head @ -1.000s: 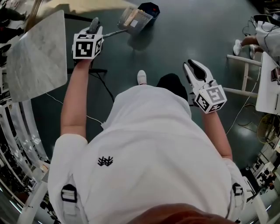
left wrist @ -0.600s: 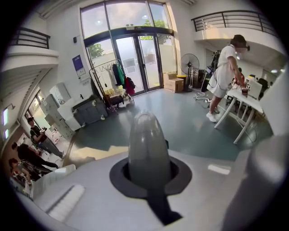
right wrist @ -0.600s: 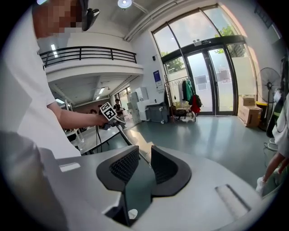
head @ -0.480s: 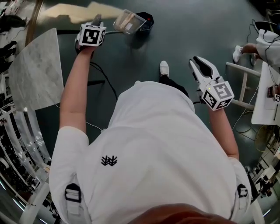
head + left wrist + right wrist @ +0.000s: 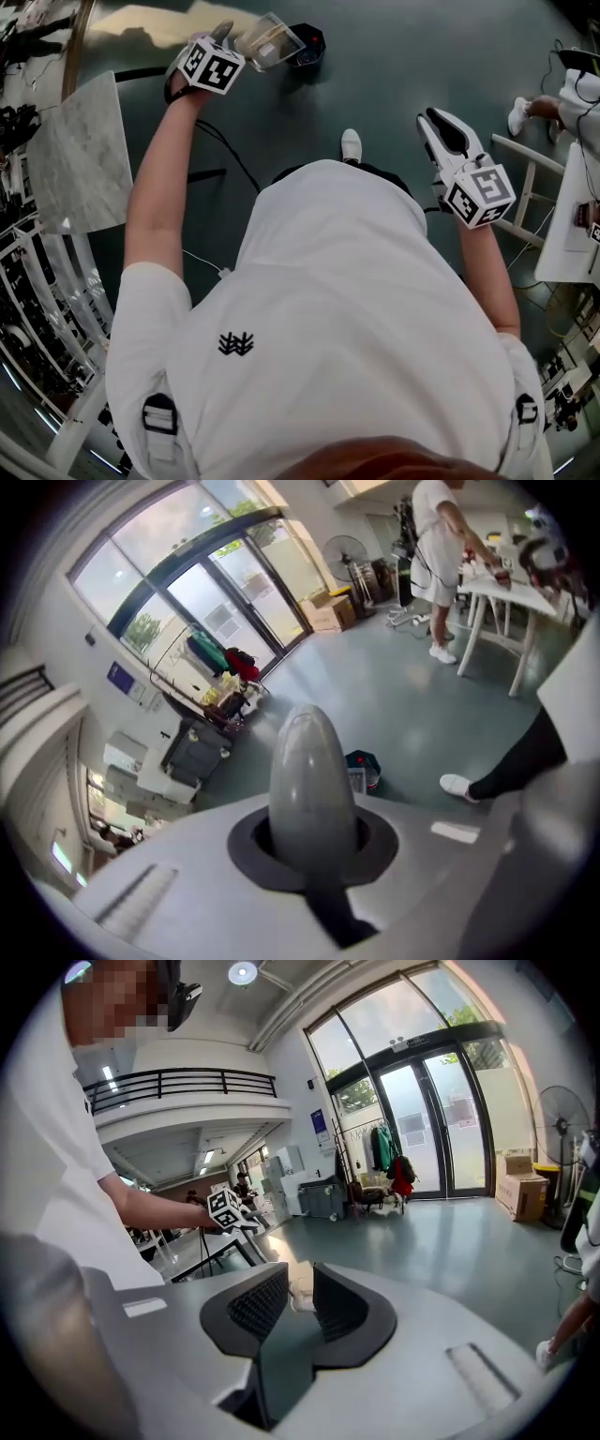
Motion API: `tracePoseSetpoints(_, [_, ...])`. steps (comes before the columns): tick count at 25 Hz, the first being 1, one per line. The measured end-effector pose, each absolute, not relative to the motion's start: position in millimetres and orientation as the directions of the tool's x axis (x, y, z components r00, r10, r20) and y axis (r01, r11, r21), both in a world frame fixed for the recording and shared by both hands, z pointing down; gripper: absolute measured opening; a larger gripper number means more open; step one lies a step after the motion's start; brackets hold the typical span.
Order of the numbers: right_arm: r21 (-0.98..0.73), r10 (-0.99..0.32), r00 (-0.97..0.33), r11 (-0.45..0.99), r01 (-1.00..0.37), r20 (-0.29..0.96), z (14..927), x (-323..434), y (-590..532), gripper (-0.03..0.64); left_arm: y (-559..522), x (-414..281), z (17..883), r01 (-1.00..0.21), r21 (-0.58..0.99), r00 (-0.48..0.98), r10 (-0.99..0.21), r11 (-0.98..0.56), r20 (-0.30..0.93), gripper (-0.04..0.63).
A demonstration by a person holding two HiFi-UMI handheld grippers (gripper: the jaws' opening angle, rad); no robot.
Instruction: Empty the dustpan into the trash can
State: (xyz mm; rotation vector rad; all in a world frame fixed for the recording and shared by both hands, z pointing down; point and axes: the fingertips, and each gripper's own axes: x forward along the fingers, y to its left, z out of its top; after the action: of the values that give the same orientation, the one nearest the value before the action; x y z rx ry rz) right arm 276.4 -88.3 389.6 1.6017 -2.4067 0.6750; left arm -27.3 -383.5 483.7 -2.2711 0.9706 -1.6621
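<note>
The clear dustpan hangs tilted at the top of the head view, right beside the dark trash can on the floor. My left gripper is shut on the dustpan's grey handle, whose rounded end fills the left gripper view. Far below the handle there, the trash can shows small, with something red inside. My right gripper is held out at the right of my body, away from the dustpan. Its jaws stand a little apart, and nothing is between them.
A marble-topped table stands at the left, with a black cable on the floor beside it. White tables and another person's shoe are at the right. My front foot points toward the can.
My left gripper has swung farther out and turned, carrying the dustpan closer to the trash can and tilting it more. I have stepped forward. The right gripper has shifted only slightly.
</note>
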Motion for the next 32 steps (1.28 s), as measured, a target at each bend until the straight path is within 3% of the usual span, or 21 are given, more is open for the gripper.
tracePoseSetpoints(9, [-0.282,-0.849,-0.407,0.321,-0.904,0.338,396,305,-110,0.067,-388,23,506,0.069,-0.668,0.074,-0.664,-0.741,0.744,0.055])
tracePoseSetpoints(14, [-0.294,-0.853,-0.41,0.322,-0.9,0.323,398,316,-118,0.067,-402,53,503,0.414,-0.694,0.057,-0.744,-0.589,0.666,0.055])
tracePoseSetpoints(19, [-0.302,-0.86,-0.409,0.32,-0.898,0.306,401,321,-123,0.067,-409,89,502,0.683,-0.606,0.088,-0.778,-0.407,0.622,0.055])
tracePoseSetpoints(32, [-0.327,-0.889,-0.368,0.275,-0.904,0.272,406,337,-124,0.067,-414,130,498,0.918,-0.352,0.065,-0.805,-0.183,0.59,0.055])
